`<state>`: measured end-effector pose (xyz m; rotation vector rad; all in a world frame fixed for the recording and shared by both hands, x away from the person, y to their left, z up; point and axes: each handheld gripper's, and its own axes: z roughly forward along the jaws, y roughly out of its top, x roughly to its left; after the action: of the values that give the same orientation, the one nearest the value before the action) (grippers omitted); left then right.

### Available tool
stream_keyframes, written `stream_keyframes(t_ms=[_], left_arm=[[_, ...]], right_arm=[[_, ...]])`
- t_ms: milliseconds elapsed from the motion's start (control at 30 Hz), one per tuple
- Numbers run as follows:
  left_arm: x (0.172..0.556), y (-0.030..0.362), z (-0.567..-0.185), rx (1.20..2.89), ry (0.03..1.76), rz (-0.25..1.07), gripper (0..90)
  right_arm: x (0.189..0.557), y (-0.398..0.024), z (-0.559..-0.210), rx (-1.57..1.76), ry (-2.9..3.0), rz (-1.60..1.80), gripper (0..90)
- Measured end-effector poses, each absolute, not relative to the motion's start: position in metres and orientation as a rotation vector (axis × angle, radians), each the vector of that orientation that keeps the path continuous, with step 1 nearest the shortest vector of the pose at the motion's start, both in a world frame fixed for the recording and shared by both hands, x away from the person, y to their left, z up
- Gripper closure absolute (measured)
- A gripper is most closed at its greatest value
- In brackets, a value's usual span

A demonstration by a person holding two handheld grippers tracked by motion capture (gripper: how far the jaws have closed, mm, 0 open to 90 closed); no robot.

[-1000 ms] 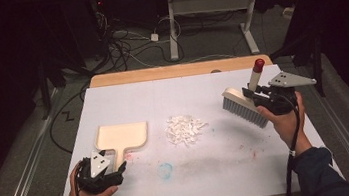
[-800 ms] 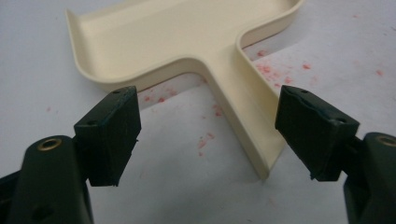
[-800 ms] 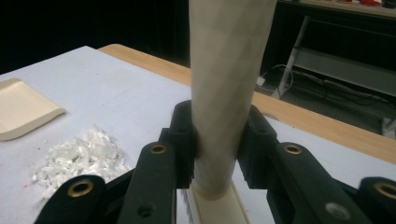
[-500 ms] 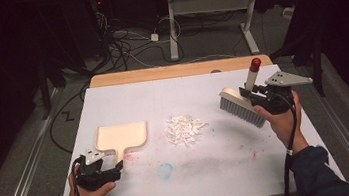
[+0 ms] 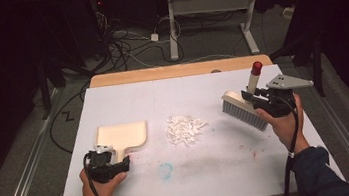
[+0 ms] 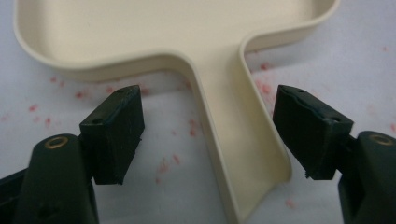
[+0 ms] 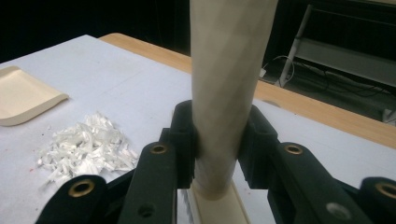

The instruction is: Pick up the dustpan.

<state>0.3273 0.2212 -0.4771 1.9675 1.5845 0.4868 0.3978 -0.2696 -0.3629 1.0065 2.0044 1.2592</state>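
- The left gripper (image 6: 208, 135), jaws spread and just closing, straddles the dustpan (image 6: 177, 42) handle, untouched.
- The right gripper (image 7: 217, 140) pinches the brush (image 5: 244, 109) handle.
- Next: clamp, then sweep the paper scraps (image 5: 185, 128) toward the dustpan.

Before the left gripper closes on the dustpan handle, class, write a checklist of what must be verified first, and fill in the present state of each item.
1. Dustpan handle lies between the left gripper jaws: ok, it runs up between them.
2. Handle centred in the gap: not ok, it sits close to the right-hand jaw in the left gripper view; the other stands well clear.
3. Left pads not yet pressing: ok, the jaws have just been closing a little but remain open.
4. Brush held firmly: ok, the right gripper is clamped on its handle.
5. Paper scraps gathered in one pile between dustpan and brush: ok.
6. Dustpan flat on the table: ok.
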Motion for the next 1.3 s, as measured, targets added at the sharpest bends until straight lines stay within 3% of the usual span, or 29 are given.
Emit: stream_keyframes(t_ms=[167,233,333,367,433,667,1033,1300], left_arm=[[0.333,0.222,-0.479,1.991,1.542,0.516,32.4],[0.335,0.225,-0.479,2.004,1.512,0.512,44.4],[0.337,0.23,-0.478,2.015,1.489,0.506,51.8],[0.338,0.231,-0.478,2.024,1.48,0.503,60.3],[0.34,0.234,-0.477,2.044,1.458,0.491,62.4],[0.346,0.242,-0.469,2.122,1.396,0.434,63.3],[0.335,0.248,-0.431,2.391,1.218,0.422,63.4],[0.332,0.251,-0.422,2.479,1.125,0.282,63.5]], right_arm=[[0.398,-0.269,-0.364,1.003,2.008,1.256,71.3],[0.397,-0.269,-0.365,1.001,2.015,1.252,71.2],[0.397,-0.269,-0.365,0.995,2.019,1.251,71.3],[0.396,-0.27,-0.366,1.003,2.022,1.249,71.2],[0.396,-0.271,-0.366,1.002,2.023,1.248,71.2],[0.396,-0.275,-0.369,1.014,2.026,1.238,71.3],[0.392,-0.276,-0.367,1.006,2.008,1.254,71.3],[0.4,-0.272,-0.363,1.001,2.011,1.279,71.3]])
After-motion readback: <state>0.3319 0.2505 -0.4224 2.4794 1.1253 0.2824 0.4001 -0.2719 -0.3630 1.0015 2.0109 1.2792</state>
